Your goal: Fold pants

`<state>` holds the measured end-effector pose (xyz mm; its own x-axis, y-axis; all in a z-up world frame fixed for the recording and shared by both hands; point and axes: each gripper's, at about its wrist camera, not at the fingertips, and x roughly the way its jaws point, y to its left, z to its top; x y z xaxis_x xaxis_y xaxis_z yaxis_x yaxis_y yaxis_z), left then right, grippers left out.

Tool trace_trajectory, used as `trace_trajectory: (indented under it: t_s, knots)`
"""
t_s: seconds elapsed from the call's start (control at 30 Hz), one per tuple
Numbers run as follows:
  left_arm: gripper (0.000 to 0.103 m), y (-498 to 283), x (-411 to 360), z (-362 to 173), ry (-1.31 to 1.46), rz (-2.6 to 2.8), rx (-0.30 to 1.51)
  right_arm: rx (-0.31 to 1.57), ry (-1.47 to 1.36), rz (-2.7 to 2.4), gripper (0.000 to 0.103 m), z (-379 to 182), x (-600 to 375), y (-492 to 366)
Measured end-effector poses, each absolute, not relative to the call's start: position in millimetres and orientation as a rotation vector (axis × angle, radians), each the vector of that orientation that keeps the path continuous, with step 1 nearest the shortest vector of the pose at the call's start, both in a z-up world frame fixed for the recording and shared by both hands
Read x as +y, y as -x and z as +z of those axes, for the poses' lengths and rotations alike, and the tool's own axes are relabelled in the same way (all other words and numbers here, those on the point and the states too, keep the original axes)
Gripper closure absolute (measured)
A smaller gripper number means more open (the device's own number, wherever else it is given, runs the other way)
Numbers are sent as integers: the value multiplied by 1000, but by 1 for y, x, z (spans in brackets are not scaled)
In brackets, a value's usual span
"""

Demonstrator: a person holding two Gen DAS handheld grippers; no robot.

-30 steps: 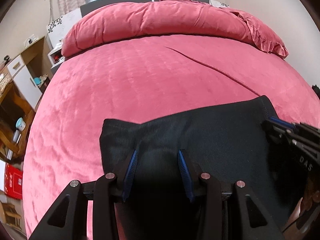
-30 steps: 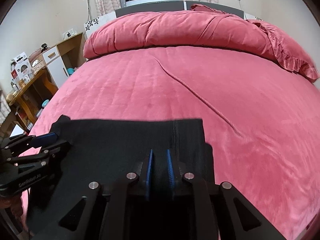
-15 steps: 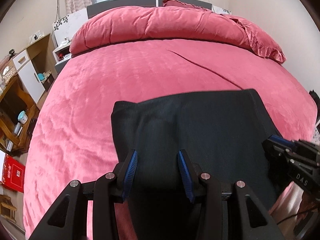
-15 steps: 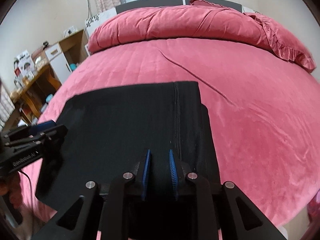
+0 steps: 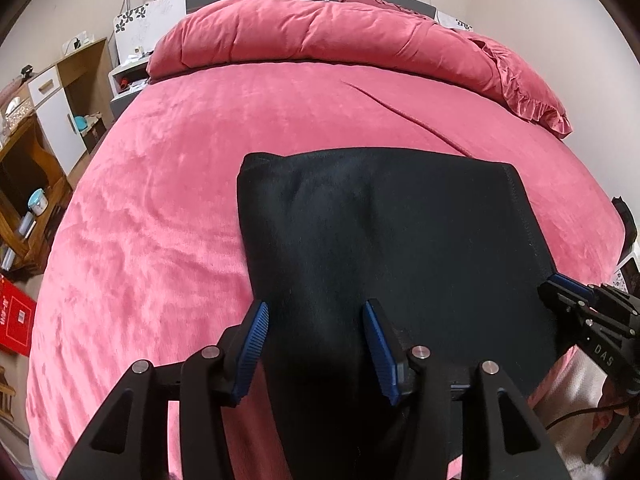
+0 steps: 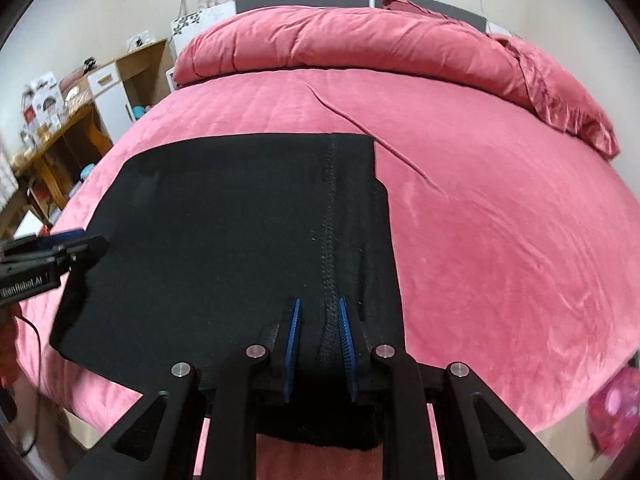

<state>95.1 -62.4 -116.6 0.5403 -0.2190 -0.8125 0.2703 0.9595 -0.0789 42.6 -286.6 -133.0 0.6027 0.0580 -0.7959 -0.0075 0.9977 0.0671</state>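
Note:
The black pants (image 5: 384, 236) lie folded on the pink bed, a flat rectangle with its near edge hanging toward me; in the right wrist view (image 6: 240, 232) a seam runs down their right side. My left gripper (image 5: 314, 312) is shut on a thick bunch of the pants' near left edge. My right gripper (image 6: 319, 308) is shut on the near right edge at the seam. The right gripper shows at the right of the left wrist view (image 5: 576, 300), and the left gripper at the left of the right wrist view (image 6: 60, 248).
The pink bedspread (image 5: 168, 200) covers the whole bed, with a rolled pink duvet (image 5: 320, 36) along the headboard. Wooden desk and shelves (image 5: 28, 152) stand left of the bed. A red box (image 5: 14, 314) sits on the floor at left.
Both grippers have lifted and pulled back toward me with the pants. More of the black cloth now shows spread over the bed, its far edge farther up the bedspread.

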Motion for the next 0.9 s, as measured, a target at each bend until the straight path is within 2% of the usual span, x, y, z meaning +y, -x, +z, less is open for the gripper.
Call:
trace_trajectory:
  t_s: [0.37,0.43,0.5,0.63,0.67,0.73,0.77,0.8,0.9]
  knots:
    - [51,-72,-51,-116,-13,-358,973,929,-74,36,83,-133,-287,-39]
    - [47,-66,-45,-119,24,-404,991,935,-83,33,83,-133,-289,-37]
    - [38,-58,-40,-123,54,-469,1010,938,-89,29,83,-132,-290,-36]
    - [37,-40,-35,-133,-7,-532,999,921,-122,40,83,-128,-294,-30]
    - [37,-39,-32,-131,6,-543,989,905,-143,48,81,-127,-296,-28]
    - [37,-43,-23,-127,69,-556,973,887,-179,52,65,-125,-302,-28]
    - [37,-46,-19,-125,100,-550,969,881,-199,38,44,-125,-307,-29]
    - [37,-50,-13,-124,134,-540,967,872,-223,29,33,-125,-311,-29]
    - [37,-68,0,-128,255,-532,1007,864,-286,46,33,-128,-321,-33]
